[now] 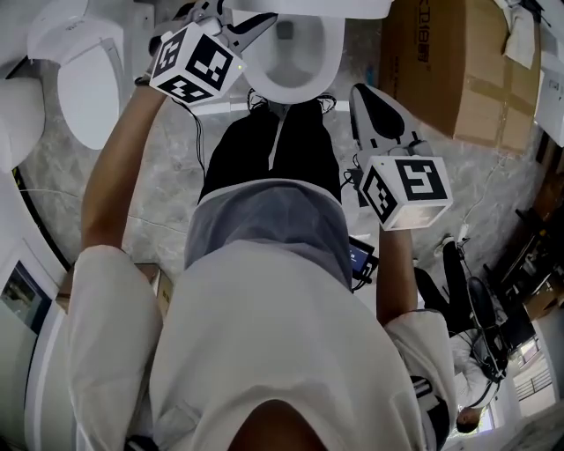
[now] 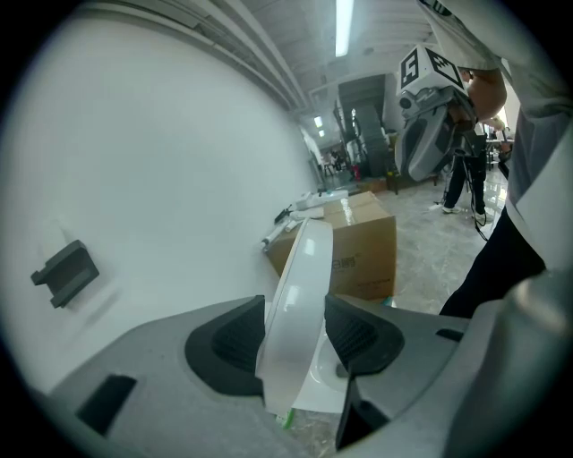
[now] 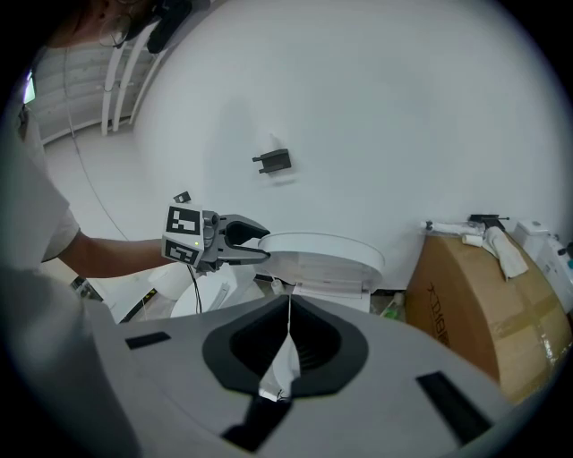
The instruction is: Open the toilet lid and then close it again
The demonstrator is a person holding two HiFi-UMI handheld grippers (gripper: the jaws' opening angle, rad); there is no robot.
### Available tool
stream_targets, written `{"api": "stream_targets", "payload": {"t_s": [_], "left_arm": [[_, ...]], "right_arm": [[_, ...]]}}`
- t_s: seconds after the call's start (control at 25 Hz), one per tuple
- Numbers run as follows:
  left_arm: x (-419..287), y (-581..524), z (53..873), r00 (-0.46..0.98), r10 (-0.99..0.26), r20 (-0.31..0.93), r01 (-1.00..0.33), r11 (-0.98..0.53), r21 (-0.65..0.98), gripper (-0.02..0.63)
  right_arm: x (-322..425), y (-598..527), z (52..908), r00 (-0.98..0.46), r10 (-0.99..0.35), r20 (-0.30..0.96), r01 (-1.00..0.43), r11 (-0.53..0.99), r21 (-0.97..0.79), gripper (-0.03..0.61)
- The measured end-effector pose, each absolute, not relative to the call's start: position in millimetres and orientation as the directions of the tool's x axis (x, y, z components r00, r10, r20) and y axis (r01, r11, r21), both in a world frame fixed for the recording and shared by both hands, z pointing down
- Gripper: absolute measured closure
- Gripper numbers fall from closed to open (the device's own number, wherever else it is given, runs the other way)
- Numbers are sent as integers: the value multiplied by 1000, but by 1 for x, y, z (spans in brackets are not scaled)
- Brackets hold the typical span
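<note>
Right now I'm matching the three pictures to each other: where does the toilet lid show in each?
Head view: toilet lid at the top edge, above the bowl.
Left gripper view: centre, edge-on between the jaws of the left gripper.
Right gripper view: centre, a flat white disc held at its left rim.
Shared landmark: the cardboard box, right of the lid in every view.

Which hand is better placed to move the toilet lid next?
Left. The left gripper clamps the rim of the toilet lid between its pads. The right gripper is shut on nothing and held back from the toilet.
</note>
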State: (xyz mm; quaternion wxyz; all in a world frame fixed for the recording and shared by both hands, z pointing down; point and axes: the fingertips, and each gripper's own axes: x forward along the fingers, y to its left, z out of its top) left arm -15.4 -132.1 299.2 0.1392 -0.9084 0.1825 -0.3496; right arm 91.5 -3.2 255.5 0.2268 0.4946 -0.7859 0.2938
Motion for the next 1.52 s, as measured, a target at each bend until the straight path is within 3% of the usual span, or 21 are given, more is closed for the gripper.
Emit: {"api": "stream_targets", "payload": {"t_s": [1.52], "left_arm": [[-19, -38, 365, 603, -552, 576, -202, -804, -559, 410]], "right_arm": [[117, 26, 298, -471, -567, 676, -873, 410, -264, 568]]}}
